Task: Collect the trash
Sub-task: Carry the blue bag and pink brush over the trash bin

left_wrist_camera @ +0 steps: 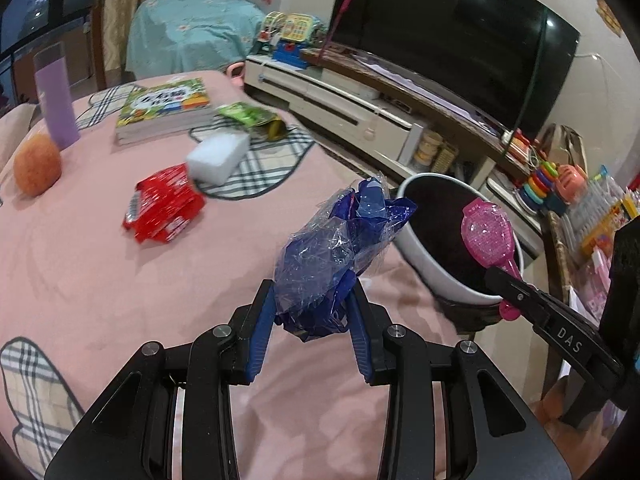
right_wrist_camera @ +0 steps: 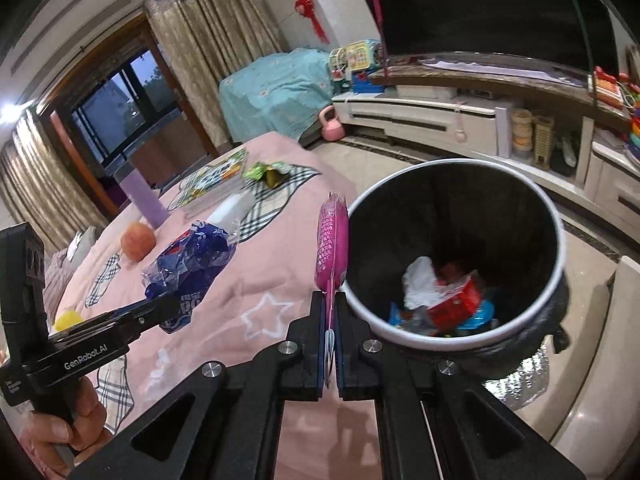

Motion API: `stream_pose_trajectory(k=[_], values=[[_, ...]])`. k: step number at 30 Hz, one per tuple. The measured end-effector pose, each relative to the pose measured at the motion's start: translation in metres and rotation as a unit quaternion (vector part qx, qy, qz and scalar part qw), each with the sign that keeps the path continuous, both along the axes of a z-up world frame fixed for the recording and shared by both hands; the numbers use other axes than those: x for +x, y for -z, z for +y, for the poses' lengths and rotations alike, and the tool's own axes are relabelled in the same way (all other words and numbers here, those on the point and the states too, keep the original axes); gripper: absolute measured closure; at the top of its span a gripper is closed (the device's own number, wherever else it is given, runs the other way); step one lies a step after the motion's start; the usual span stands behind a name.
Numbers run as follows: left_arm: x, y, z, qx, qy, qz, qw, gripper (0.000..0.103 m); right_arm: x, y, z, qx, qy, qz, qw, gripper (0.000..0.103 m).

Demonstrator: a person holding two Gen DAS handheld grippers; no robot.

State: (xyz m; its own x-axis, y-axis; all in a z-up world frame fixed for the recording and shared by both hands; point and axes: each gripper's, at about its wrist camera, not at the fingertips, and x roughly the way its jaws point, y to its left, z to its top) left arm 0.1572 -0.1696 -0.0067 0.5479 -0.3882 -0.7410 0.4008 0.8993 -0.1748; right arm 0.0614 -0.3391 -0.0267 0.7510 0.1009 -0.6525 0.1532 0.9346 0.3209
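My left gripper [left_wrist_camera: 314, 300] is shut on a crumpled blue plastic wrapper [left_wrist_camera: 340, 248] and holds it above the pink table, just left of the trash bin [left_wrist_camera: 424, 272]. The wrapper also shows in the right wrist view [right_wrist_camera: 188, 268]. My right gripper [right_wrist_camera: 330, 300] is shut on a flat pink wrapper [right_wrist_camera: 332, 240] held upright at the bin's left rim [right_wrist_camera: 360, 296]. The pink wrapper also shows in the left wrist view [left_wrist_camera: 486, 232], over the bin's mouth. The white bin with a black inside holds several wrappers [right_wrist_camera: 444, 296].
On the pink tablecloth [left_wrist_camera: 100, 280] lie a red wrapper [left_wrist_camera: 164, 208], a white sponge block [left_wrist_camera: 218, 158], a green wrapper [left_wrist_camera: 252, 118], a book [left_wrist_camera: 168, 108], a purple bottle [left_wrist_camera: 56, 100] and an apple [left_wrist_camera: 38, 166]. A TV stand [left_wrist_camera: 360, 112] stands behind the bin.
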Motion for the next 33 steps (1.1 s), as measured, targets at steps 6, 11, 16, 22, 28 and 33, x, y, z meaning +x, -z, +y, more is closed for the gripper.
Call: stream_pose_trajectory(k=[6, 11, 16, 22, 28, 33], values=[[-0.003, -0.007, -0.023, 0.004, 0.020, -0.009, 0.9997, 0.069, -0.008, -0.003, -0.020, -0.001, 0.020, -0.005, 1.000, 0.099], [-0.003, -0.011, -0.041, 0.008, 0.035, -0.014, 0.9993, 0.069, -0.012, -0.003, -0.034, -0.001, 0.034, -0.005, 0.999, 0.099], [-0.002, -0.013, -0.060, 0.014, 0.053, -0.017, 0.9984, 0.069, -0.014, -0.003, -0.046, -0.003, 0.043, -0.004, 0.999, 0.099], [-0.002, -0.011, -0.081, 0.022, 0.071, -0.020, 0.9970, 0.069, -0.014, -0.002, -0.059, -0.001, 0.053, -0.002, 0.999, 0.099], [0.000, -0.008, -0.096, 0.026, 0.081, -0.017, 0.9962, 0.069, -0.012, -0.002, -0.068, -0.002, 0.058, 0.000, 0.998, 0.099], [0.004, -0.006, -0.106, 0.031, 0.090, -0.015, 0.9954, 0.069, -0.007, 0.000, -0.074, -0.004, 0.060, 0.005, 0.998, 0.099]])
